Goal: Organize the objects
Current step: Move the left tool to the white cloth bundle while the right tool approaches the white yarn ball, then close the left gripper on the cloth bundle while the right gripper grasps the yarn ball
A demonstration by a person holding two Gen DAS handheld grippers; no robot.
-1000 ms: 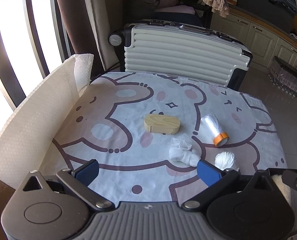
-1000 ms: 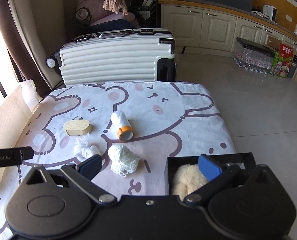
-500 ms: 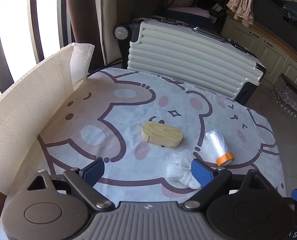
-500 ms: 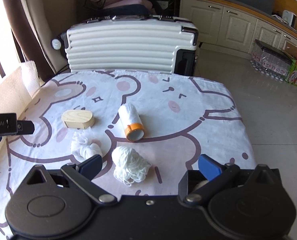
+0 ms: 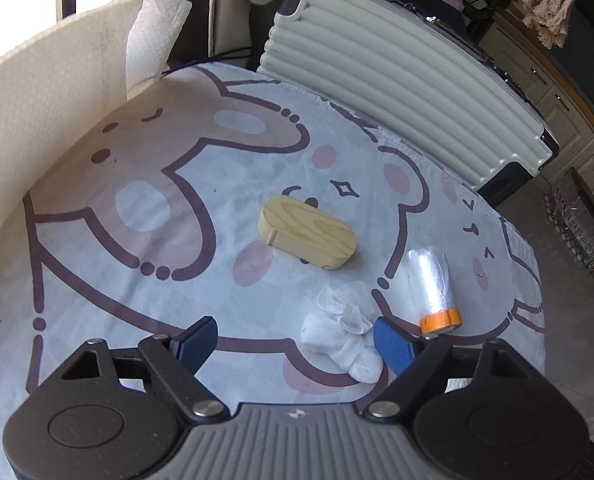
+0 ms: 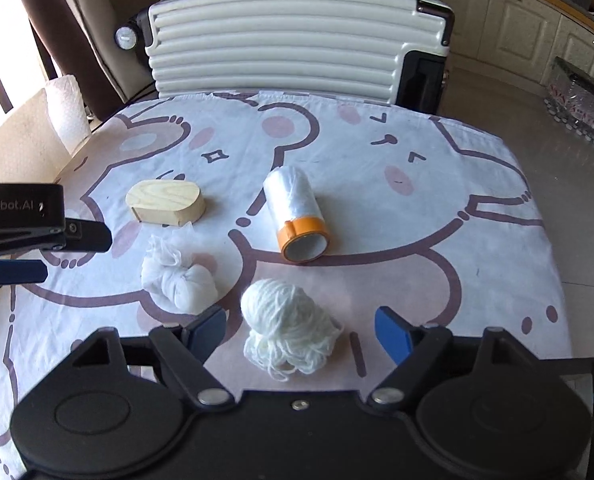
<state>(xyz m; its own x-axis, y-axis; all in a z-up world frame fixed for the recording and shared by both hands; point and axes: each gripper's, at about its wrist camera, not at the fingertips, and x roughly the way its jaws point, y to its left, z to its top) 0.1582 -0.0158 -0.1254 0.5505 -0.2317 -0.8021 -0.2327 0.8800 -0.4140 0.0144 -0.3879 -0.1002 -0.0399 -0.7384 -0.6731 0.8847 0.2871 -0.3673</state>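
- Presently, left gripper (image 5: pixel 295 344): jaws apart, just been narrowing, pinching nothing; white gauze bundle (image 5: pixel 339 336) lies just ahead, against its right pad.
- Wooden oval box (image 5: pixel 307 232) ahead, orange-capped film roll (image 5: pixel 433 288) ahead-right.
- Right gripper (image 6: pixel 299 332): jaws apart, just been narrowing; white yarn ball (image 6: pixel 287 320) between them, untouched.

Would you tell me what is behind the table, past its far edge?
A white ribbed suitcase lies on its side against the table's far edge, one wheel showing at its left end. Its lower part is hidden by the table, so what it rests on cannot be seen.
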